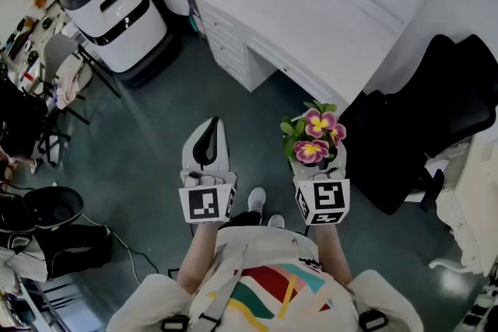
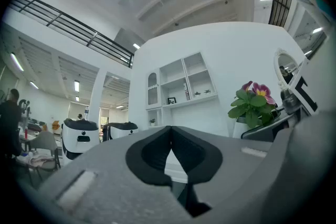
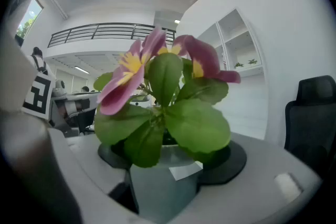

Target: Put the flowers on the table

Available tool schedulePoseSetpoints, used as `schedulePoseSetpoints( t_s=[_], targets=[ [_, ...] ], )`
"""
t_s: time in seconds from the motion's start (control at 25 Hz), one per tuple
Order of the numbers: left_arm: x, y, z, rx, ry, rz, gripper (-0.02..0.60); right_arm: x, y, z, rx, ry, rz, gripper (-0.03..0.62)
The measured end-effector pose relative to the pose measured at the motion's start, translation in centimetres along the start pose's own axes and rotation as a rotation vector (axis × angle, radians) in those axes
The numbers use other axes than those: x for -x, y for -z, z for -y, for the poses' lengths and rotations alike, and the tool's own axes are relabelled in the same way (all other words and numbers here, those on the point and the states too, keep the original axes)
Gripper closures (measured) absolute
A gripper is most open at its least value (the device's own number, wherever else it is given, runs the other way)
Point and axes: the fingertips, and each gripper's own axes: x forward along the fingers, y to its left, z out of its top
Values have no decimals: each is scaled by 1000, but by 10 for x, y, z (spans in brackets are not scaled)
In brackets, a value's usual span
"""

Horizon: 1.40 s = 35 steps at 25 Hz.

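Note:
A small grey pot of pink and yellow flowers with green leaves sits between the jaws of my right gripper, which is shut on it and holds it upright above the floor. In the right gripper view the flowers fill the middle of the picture. My left gripper hangs beside it to the left, jaws shut with nothing in them, pads touching. The white table stands ahead, its near corner just beyond the flowers. From the left gripper view the flowers show at the right.
A black office chair stands right of the flowers. Two white and black robot bases stand at the far left beside the table's drawers. A stool and cables lie at the left on the grey floor.

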Motion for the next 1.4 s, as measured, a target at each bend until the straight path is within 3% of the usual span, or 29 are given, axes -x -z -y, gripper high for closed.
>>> schedulePoseSetpoints(
  t_s=[0.56,1.12,1.4],
  targets=[
    [-14,14,-15,25,14,-7,578,-16,-3,5,-37,24,8,269],
    [-55,35,-82,29,18,-2,578,-77,-4,-7,-2,46,-33,269],
    [-76,45,-97,25,9,-1,578,-89,-3,12,4,93,-42,269]
  ],
)
